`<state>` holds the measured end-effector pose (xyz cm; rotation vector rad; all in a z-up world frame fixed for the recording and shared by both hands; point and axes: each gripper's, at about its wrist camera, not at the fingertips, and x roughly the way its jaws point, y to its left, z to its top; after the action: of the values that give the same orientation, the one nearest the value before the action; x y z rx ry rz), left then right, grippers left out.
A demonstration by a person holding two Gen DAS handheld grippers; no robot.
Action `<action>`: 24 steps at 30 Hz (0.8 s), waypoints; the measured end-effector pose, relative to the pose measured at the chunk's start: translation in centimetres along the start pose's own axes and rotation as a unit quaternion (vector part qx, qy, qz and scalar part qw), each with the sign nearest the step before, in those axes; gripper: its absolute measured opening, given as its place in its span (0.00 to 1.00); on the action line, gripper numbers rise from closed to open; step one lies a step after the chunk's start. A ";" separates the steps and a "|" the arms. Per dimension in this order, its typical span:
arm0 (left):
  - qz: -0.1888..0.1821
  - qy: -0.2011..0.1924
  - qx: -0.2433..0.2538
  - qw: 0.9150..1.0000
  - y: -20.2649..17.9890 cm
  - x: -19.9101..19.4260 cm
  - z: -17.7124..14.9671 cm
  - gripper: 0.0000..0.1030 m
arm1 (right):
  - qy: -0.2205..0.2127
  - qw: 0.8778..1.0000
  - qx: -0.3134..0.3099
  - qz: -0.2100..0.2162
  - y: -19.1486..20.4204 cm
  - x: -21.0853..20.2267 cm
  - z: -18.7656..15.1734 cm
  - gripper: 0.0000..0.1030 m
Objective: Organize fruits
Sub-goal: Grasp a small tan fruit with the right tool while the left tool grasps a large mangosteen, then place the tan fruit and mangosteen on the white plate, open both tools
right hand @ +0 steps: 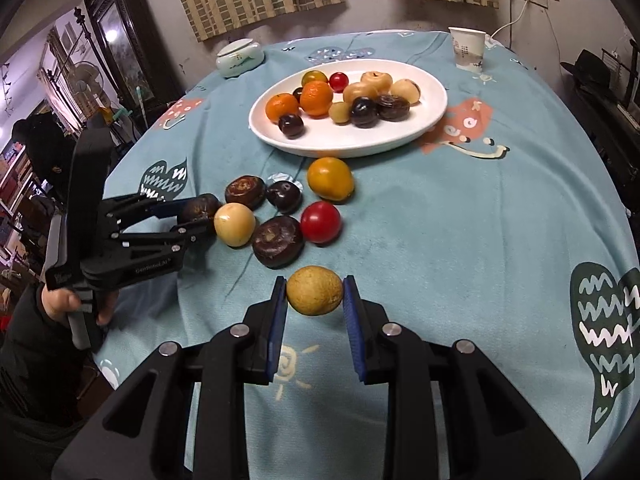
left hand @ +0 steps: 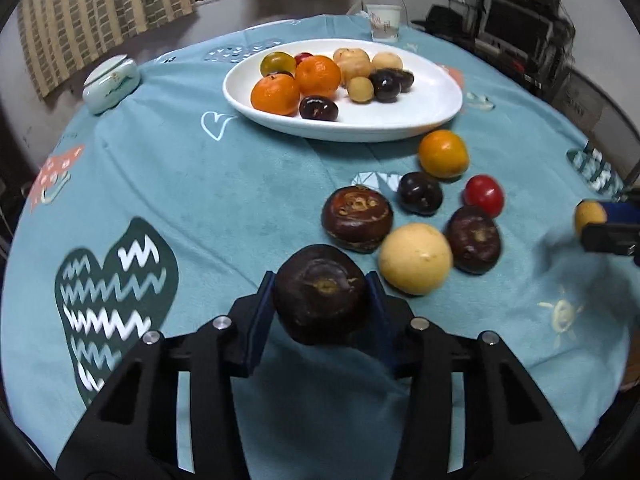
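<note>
Fruit sits in both grippers: the left gripper (left hand: 320,300) is closed on a dark brown chestnut-like fruit (left hand: 320,294), round and rough-skinned, and the right gripper (right hand: 315,294) pinches a small tan fruit (right hand: 315,290) with a dull, speckled skin. Both are rounded, so either could squirt out of the flat blue pads if tilted or squeezed unevenly. Just beyond, six loose fruits lie clustered on the soft teal cloth (left hand: 200,184), among them a glossy red tomato (right hand: 321,222) and an orange (right hand: 330,179); a careless pass could set them rolling. Farther off, the smooth white oval plate (right hand: 420,128) already holds many fruits.
</note>
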<state>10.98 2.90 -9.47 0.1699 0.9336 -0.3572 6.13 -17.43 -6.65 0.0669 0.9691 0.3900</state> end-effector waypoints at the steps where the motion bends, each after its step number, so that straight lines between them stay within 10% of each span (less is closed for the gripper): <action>1: -0.003 -0.009 -0.012 1.000 0.1 -0.7 -0.2 0.44 | -0.001 1.000 -0.003 0.001 0.2 0.0 0.0 0.28; 24: -0.029 -0.072 -0.053 0.996 -2.9 -7.0 3.3 0.44 | -0.010 1.000 -0.021 0.005 0.3 -0.6 2.2 0.28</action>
<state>8.58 0.78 -1.82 0.0190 0.8143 -0.3665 7.52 -17.09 -4.81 0.0368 0.9406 0.4183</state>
